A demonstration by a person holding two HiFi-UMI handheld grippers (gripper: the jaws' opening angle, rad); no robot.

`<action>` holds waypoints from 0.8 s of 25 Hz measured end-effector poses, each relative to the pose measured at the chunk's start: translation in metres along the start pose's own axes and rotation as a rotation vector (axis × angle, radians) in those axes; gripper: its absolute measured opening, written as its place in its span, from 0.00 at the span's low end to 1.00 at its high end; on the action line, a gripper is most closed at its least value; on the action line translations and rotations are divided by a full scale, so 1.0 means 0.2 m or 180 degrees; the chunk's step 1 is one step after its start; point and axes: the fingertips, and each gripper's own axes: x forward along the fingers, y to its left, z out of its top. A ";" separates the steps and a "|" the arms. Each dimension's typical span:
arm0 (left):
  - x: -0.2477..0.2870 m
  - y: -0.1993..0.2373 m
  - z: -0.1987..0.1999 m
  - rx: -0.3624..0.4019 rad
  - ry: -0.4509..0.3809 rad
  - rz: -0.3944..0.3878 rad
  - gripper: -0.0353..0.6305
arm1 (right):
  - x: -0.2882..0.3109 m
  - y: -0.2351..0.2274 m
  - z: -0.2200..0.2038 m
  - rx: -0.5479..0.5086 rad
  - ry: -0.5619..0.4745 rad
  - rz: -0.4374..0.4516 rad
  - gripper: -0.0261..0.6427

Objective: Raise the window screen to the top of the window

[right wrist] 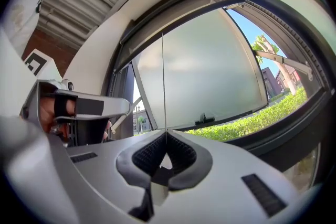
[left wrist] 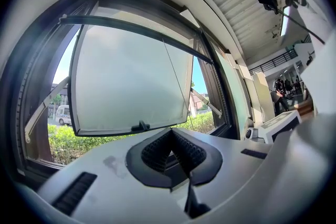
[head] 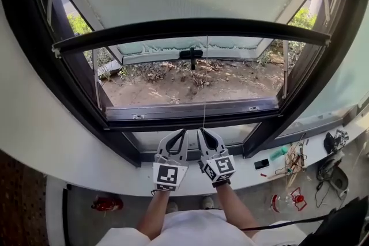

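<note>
Screen rail (head: 190, 26) lies level across the window (head: 190, 111); cord (head: 204, 106) hangs straight down.
Right gripper (head: 203, 132) clamped on cord; left gripper (head: 183, 133) closed, empty, just beside.

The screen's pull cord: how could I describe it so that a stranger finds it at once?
Find the open window, then the dark bar across it. From the bar's middle a cord drops straight to the right hand-held gripper, which is shut on it. It is the only hair-thin, pale vertical line; the handle behind it is short and black.
</note>
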 end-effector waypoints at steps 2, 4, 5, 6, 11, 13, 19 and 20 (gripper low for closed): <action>0.01 0.00 0.02 0.0013 -0.0030 -0.0005 0.06 | 0.01 0.00 0.06 0.0021 -0.0076 0.0019 0.04; 0.02 0.00 0.05 0.0023 -0.0067 -0.0007 0.06 | 0.00 -0.01 0.09 0.0038 -0.0127 0.0020 0.04; 0.02 0.00 0.06 0.0024 -0.0091 -0.0005 0.06 | 0.00 -0.01 0.11 0.0037 -0.0143 0.0016 0.04; 0.03 -0.01 0.06 0.0024 -0.0108 -0.0006 0.06 | -0.01 -0.02 0.12 0.0027 -0.0151 0.0007 0.04; 0.05 -0.04 0.08 0.0023 -0.0099 -0.0063 0.06 | -0.03 -0.01 0.19 -0.0077 -0.0160 -0.0013 0.04; 0.06 -0.04 0.10 0.0032 -0.0135 -0.0079 0.06 | -0.01 -0.01 0.21 -0.0111 -0.0172 0.0003 0.04; 0.07 -0.06 0.14 0.0074 -0.0201 -0.0092 0.06 | -0.04 -0.03 0.24 -0.0147 -0.0209 -0.0037 0.04; 0.07 -0.06 0.14 0.0068 -0.0198 -0.0087 0.06 | -0.05 -0.04 0.24 -0.0152 -0.0218 -0.0051 0.04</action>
